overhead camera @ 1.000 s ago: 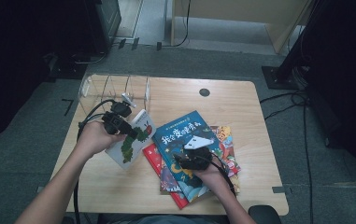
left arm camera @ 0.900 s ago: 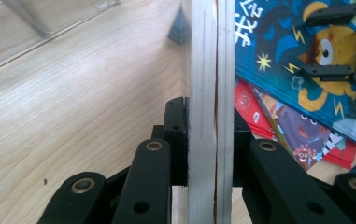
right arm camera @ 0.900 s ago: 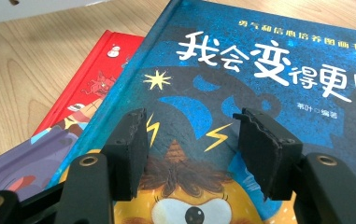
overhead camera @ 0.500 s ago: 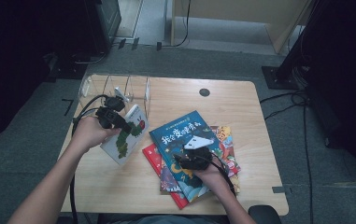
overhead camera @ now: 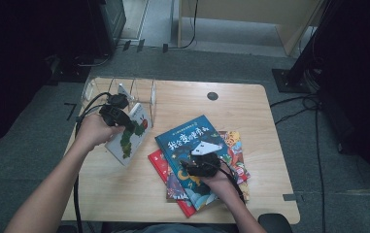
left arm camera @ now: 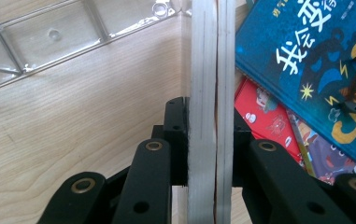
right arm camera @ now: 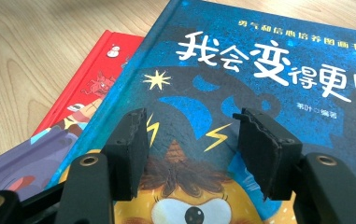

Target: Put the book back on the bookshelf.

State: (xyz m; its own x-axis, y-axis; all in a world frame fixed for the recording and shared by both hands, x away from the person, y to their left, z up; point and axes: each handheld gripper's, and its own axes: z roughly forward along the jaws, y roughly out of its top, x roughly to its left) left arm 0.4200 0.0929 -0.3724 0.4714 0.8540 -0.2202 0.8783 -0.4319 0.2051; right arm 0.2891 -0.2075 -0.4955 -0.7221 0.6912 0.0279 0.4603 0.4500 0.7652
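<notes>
Wooden table (overhead camera: 250,104), frame centre. Blue book (overhead camera: 187,145) atop stack, centre-right; right gripper view reads its title "我会变得更". White book (overhead camera: 126,138), centre-left, clamped edge-on by left gripper (left arm camera: 210,140). Right gripper (right arm camera: 192,149) hovers agape, empty, above the blue cover.

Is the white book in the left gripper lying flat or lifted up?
Lifted and tilted. The white book stands on edge, leaning, its edge clamped by the left gripper above the table.
</notes>
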